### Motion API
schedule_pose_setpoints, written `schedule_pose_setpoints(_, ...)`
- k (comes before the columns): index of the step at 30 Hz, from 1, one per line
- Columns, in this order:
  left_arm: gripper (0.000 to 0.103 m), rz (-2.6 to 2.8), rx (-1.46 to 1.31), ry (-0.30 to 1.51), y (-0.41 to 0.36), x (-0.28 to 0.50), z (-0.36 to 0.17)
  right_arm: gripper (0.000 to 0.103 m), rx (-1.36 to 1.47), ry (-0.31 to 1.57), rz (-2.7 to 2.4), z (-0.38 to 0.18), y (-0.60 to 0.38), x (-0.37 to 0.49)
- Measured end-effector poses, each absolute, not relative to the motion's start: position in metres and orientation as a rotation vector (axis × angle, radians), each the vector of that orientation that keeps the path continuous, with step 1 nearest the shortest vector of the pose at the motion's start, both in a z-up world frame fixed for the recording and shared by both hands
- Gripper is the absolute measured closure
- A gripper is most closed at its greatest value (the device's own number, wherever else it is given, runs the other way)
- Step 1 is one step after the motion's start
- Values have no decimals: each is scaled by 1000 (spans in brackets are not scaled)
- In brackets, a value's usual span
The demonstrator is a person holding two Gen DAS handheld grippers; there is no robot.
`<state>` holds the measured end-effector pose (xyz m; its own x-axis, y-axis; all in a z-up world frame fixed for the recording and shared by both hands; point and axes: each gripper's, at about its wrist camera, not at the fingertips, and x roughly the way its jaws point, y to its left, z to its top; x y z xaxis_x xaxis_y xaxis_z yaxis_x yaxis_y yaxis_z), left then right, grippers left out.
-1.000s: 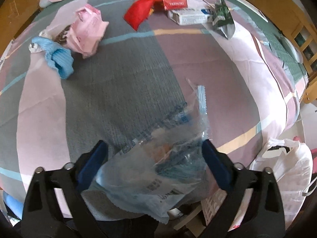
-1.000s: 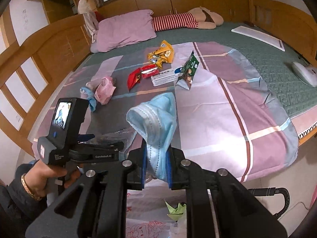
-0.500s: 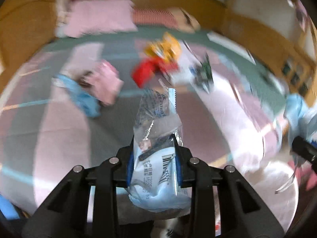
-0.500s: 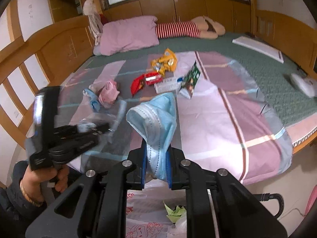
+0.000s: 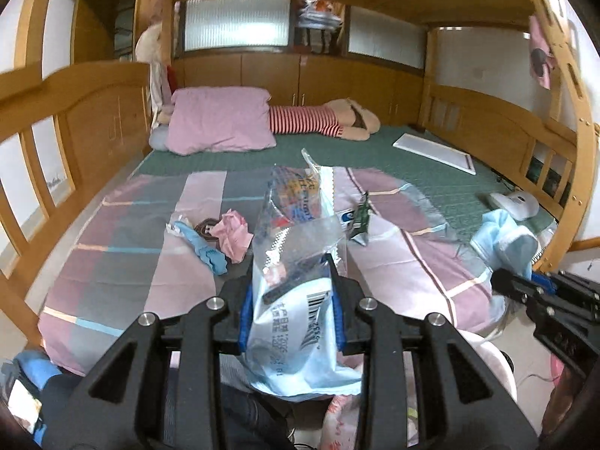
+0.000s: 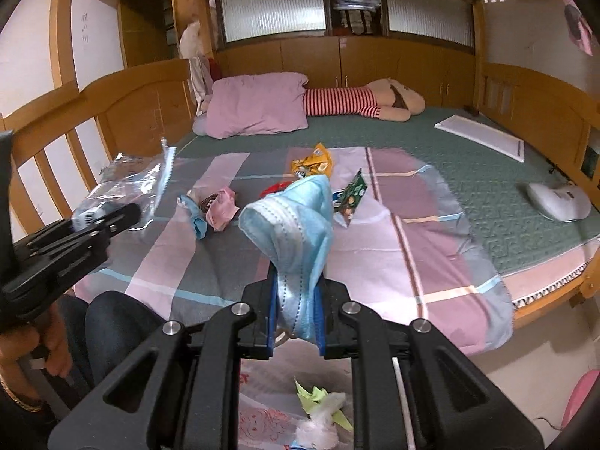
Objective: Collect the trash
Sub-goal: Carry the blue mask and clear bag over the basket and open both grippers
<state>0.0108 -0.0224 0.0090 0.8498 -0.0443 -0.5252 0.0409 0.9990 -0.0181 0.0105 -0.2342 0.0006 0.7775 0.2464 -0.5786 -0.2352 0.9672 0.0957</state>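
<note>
1. While both grippers hung over the near edge of the bed (image 6: 431, 262), each held one piece of trash.
2. Left gripper (image 5: 291, 300) was clamped on one clear wrapper (image 5: 296, 247), raised above the quilt.
3. Right gripper (image 6: 296, 311) pinched one blue mask (image 6: 296, 217), its jaws nearly together.
4. Left to right on the quilt lay one blue cloth (image 6: 197, 219), one pink wad (image 6: 221, 210), one red packet (image 6: 273, 189), one yellow bag (image 6: 313, 163) and one green packet (image 6: 350, 197).
5. One trash bag (image 6: 270, 416) sat below, holding scraps.
</note>
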Motion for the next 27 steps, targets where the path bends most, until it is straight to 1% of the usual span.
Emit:
schedule_pose_setpoints(5,70,-65,17,523,-35,-15,26,86,28,676,255,1,-253,-2)
schedule_pose_setpoints(11,69,-78,37,507,-48,-25,33,86,-23,805,229,-22,-254,2)
schedule_pose_setpoints(13,69,-84,40,506,-52,-27,33,84,-26,858,239,-31,-253,4)
schedule_pose_setpoints(14,69,-89,45,509,-53,-26,32,75,-16,860,245,-32,-254,4)
schedule_pose_setpoints(15,69,-94,46,511,-54,-28,32,61,-6,858,246,-31,-255,4)
schedule_pose_setpoints(17,69,-102,45,519,-56,-27,30,45,42,832,261,-25,-260,1)
schedule_pose_setpoints(18,69,-106,46,526,-56,-26,28,43,58,820,269,-23,-262,0)
schedule_pose_setpoints(20,69,-118,43,542,-56,-23,24,43,94,779,260,-14,-270,-4)
schedule_pose_setpoints(24,68,-194,49,597,-62,-16,11,34,187,687,201,1,-294,-10)
schedule_pose_setpoints(27,63,-396,79,755,-82,-5,-19,33,310,640,176,7,-318,-12)
